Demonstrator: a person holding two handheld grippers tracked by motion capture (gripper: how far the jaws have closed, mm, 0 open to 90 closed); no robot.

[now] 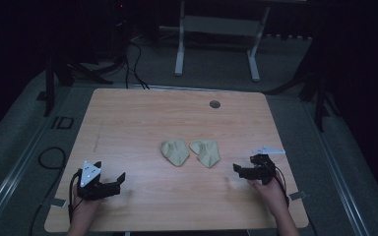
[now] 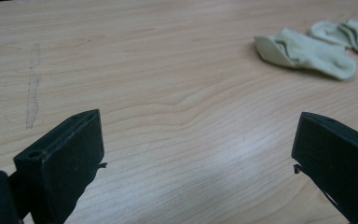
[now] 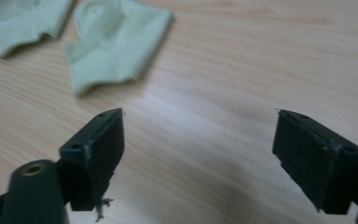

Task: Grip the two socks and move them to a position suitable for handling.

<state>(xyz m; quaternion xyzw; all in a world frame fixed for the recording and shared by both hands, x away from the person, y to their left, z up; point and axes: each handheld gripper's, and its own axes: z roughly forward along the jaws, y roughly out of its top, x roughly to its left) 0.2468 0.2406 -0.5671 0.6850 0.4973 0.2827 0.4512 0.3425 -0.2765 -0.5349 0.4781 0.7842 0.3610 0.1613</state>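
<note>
Left gripper (image 1: 120,179) low at the near edge, jaws wide and empty, right gripper (image 1: 241,169) likewise gaping, two pale socks (image 1: 191,151) side by side mid wooden table (image 1: 142,113), white frame legs (image 1: 179,54) beyond, room dark

Wood table (image 1: 142,113), w/ round gray cap (image 1: 214,104) at 12 o'clock. Two pale green socks near middle: left sock (image 1: 175,151), right sock (image 1: 205,152), just beside each other.
</note>
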